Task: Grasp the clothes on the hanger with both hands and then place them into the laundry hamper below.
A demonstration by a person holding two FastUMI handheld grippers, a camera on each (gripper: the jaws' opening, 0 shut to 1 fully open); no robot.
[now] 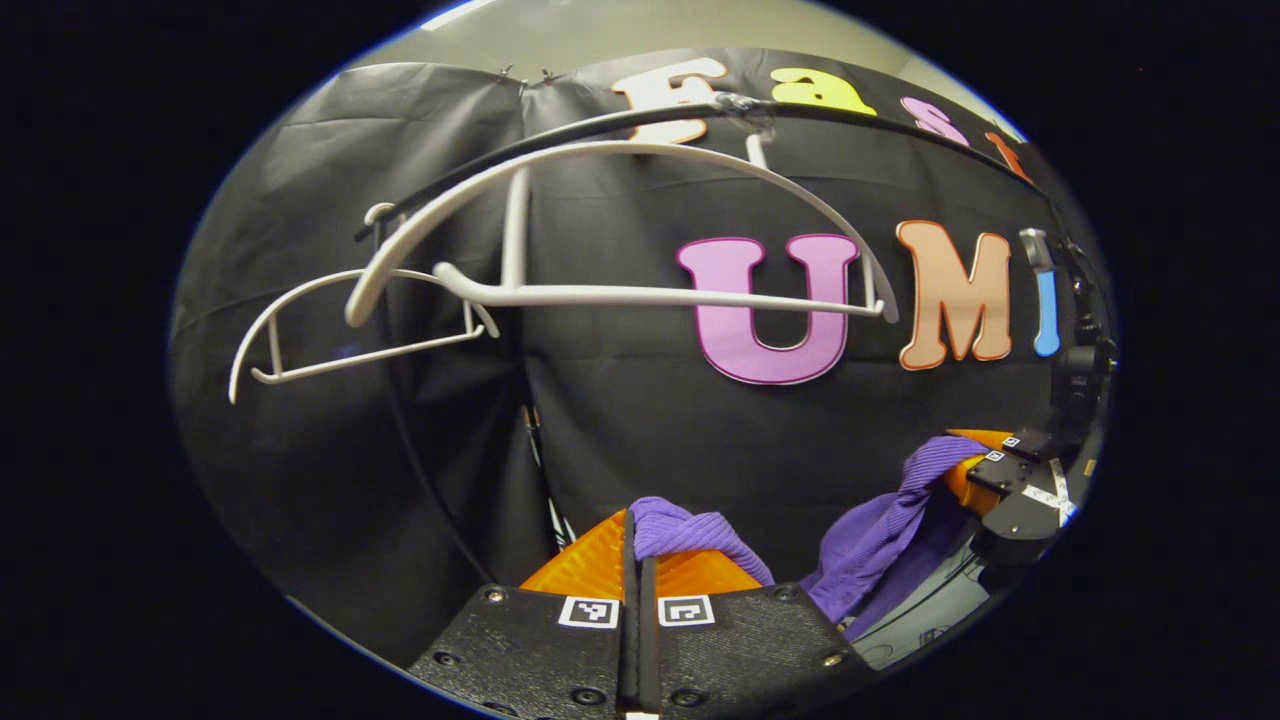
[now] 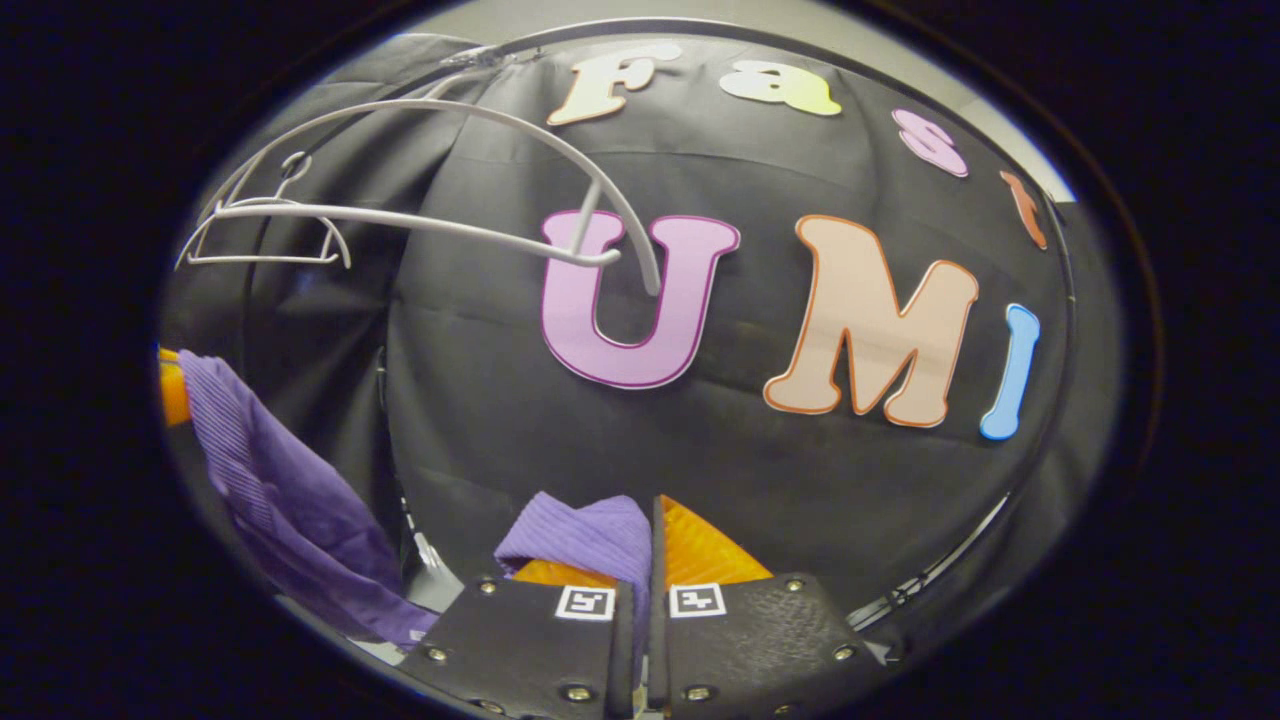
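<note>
Below the bare white hangers (image 1: 620, 295), the purple garment (image 1: 880, 540) hangs stretched between the two tools. Each one is clenched on the cloth: the left hand-held gripper (image 1: 640, 560) pinches one bunched end, and the right hand-held gripper (image 2: 650, 560) pinches the other end. The laundry hamper is lower down, out of sight. To do this step well, I think both hands should go down together, keep squeezing tight, and let go only when the cloth is over the hamper.
</note>
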